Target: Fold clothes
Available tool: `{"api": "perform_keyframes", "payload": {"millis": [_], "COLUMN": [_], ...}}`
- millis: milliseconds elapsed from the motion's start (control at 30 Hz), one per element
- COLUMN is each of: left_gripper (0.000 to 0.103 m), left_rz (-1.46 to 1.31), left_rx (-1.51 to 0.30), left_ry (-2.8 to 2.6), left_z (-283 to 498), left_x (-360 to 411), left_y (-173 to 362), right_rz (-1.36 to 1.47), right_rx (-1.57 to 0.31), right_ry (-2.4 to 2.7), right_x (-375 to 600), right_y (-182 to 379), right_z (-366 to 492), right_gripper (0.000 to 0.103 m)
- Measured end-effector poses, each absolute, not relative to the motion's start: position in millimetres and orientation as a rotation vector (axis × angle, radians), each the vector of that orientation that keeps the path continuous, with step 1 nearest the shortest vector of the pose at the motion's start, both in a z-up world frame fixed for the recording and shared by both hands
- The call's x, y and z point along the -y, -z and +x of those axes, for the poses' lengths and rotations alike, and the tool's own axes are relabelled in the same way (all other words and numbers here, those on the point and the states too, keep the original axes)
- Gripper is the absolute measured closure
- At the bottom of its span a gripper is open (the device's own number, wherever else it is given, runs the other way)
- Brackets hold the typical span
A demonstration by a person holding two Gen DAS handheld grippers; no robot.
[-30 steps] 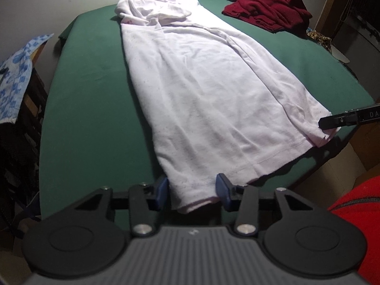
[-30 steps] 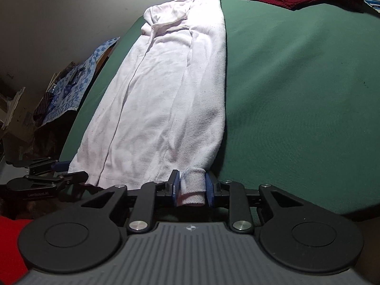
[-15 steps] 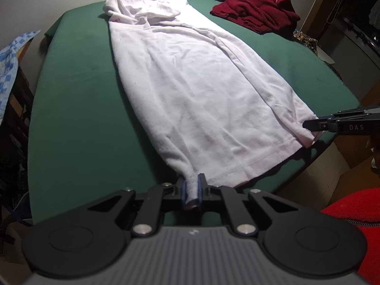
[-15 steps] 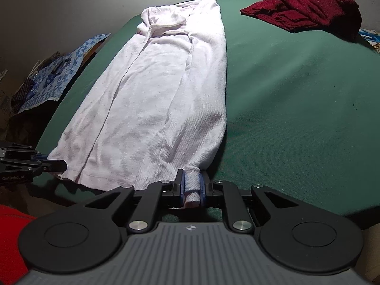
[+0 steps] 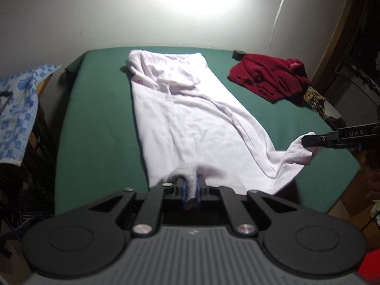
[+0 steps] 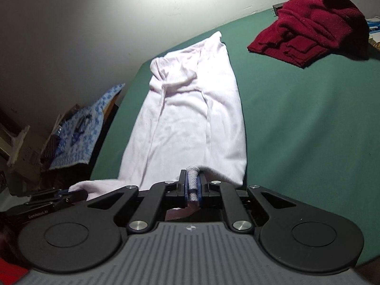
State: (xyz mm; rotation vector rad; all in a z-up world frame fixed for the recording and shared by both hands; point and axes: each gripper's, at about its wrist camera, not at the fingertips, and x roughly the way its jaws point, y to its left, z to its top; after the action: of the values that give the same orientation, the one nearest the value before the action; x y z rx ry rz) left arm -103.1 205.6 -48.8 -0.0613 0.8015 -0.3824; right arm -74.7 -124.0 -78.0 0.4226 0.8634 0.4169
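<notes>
A pale pink shirt lies lengthwise on the green table, collar at the far end. My left gripper is shut on the near left corner of its hem and holds it above the table. My right gripper is shut on the near right corner of the hem, also lifted. In the left wrist view the right gripper shows at the right with cloth hanging from it. The shirt sags between the two corners.
A crumpled dark red garment lies at the table's far right, also in the right wrist view. A blue patterned cloth hangs over furniture left of the table. A white wall stands behind the table.
My left gripper closed on the hem corner. Both grippers then rose and moved forward over the table, lifting the shirt's near edge off the surface.
</notes>
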Motion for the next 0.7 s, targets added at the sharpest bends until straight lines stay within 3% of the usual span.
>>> {"api": "perform_keyframes", "payload": {"millis": [167, 500, 567, 633, 700], "left_gripper": [0.099, 0.098, 0.091, 0.083, 0.079], "left_rz": [-0.01, -0.003, -0.018, -0.052, -0.086], "left_rx": [-0.774, -0.906, -0.947, -0.965, -0.954], "left_ry": [0.288, 0.174, 0.192, 0.193, 0.187], "left_z": [-41, 47, 56, 61, 61], "left_x": [-191, -174, -174, -177, -184], "left_y": [43, 93, 98, 98, 91], "right_rz": [0.47, 0.501, 0.51, 0.539, 0.577], "right_rx": [-0.815, -0.892, -0.914, -0.899, -0.866], "right_ry": [-0.445, -0.423, -0.399, -0.42, -0.462], "right_x": [130, 132, 133, 136, 141], "right_y": [73, 124, 134, 134, 128], "right_z": [-11, 68, 74, 75, 73], "right_gripper": [0.095, 0.094, 0.087, 0.07, 0.069]}}
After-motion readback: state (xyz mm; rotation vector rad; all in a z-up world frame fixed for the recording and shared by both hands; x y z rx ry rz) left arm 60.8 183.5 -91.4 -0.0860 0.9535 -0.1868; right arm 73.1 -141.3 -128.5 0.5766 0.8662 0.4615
